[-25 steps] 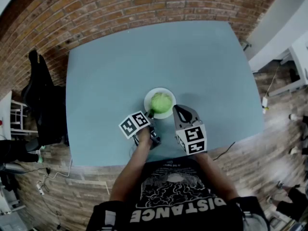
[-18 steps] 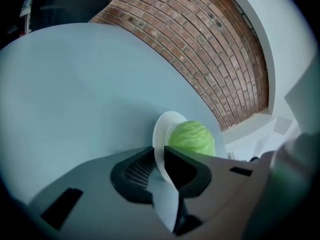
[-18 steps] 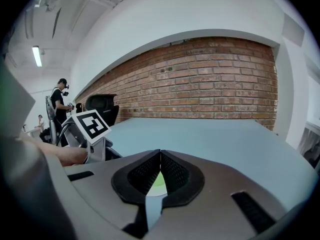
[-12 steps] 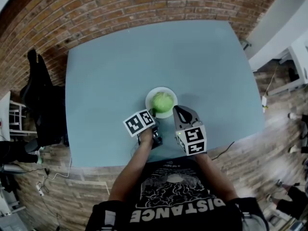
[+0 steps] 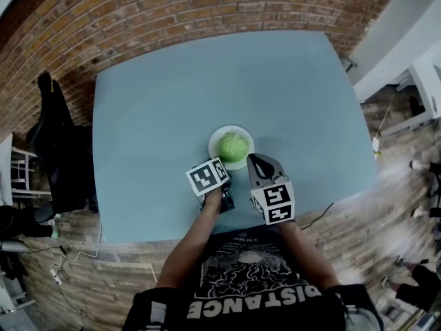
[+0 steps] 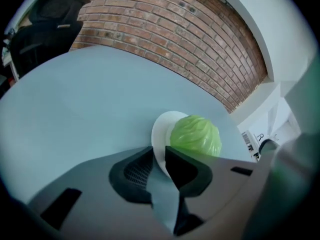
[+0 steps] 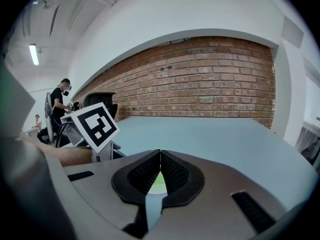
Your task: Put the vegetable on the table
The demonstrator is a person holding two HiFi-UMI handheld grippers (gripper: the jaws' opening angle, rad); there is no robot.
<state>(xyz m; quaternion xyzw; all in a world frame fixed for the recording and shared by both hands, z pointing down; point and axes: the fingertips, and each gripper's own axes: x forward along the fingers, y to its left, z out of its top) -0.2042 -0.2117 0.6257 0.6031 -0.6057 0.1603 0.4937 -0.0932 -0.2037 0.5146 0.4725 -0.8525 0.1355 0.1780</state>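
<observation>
From the head view, you stand at the near edge of the blue table [image 5: 207, 81]. A white plate [image 5: 215, 138] sits on it close to you. The green vegetable [image 5: 233, 145] lies on the plate, in the middle. Your left gripper [image 5: 219, 165] reaches the near left edge of the plate. Your right gripper [image 5: 256, 161] is just beside the plate on the near right, with its tips pointing at it. A black chair [image 5: 58, 143] stands off the left side of the table.

In the left gripper view, the left gripper [image 6: 159, 156] has its jaws only a little apart. The thin white rim of the plate [image 6: 161, 134] sits between them, and they look pinched on it. The vegetable [image 6: 196, 135] is round and leafy. It rests on the plate just past the jaws, not between them. The table [image 6: 75, 94] runs back to a brick wall [image 6: 175, 29].

In the right gripper view, the right gripper [image 7: 160, 154] has its jaws pressed together at the tips, and they hold nothing. A bit of green shows low in the gap. The marker cube [image 7: 95, 125] of your left gripper is at the left. A person [image 7: 59, 101] stands far back there.
</observation>
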